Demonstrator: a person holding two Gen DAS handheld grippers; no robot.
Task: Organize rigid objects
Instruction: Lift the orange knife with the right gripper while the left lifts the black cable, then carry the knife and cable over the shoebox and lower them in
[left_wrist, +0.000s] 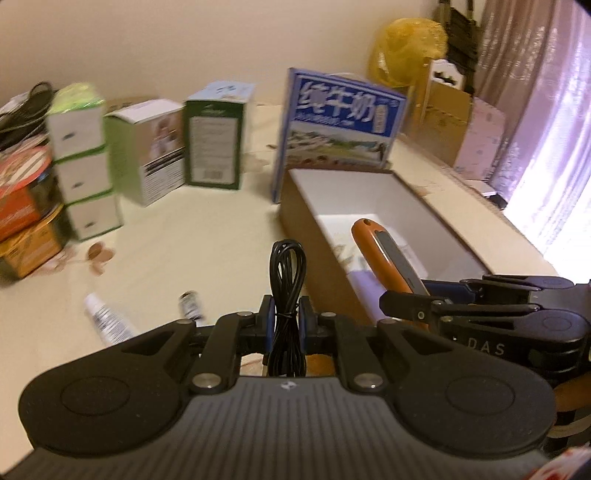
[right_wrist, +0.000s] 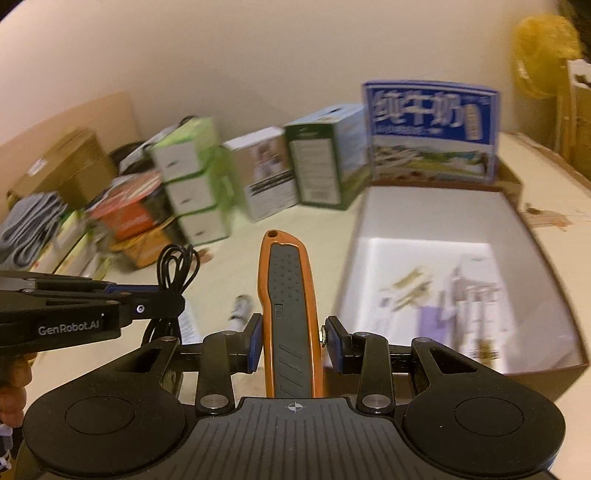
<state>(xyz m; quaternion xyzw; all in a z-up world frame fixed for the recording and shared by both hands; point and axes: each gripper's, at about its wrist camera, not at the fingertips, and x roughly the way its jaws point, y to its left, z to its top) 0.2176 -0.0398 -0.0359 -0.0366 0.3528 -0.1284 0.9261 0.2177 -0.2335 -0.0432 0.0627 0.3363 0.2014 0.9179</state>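
While clamped, knife (right_wrist: 290, 317) between right tongs (right_wrist: 293, 341).

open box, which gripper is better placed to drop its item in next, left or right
Right, likely. The right gripper holds the orange utility knife beside the open box, and the left wrist view shows the knife over its interior. The left gripper, clamped on the black cable bundle, sits outside the box wall.

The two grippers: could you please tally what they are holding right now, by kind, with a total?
Coiled black cable, held in the left gripper: 1
Orange utility knife, held in the right gripper: 1
Total held: 2
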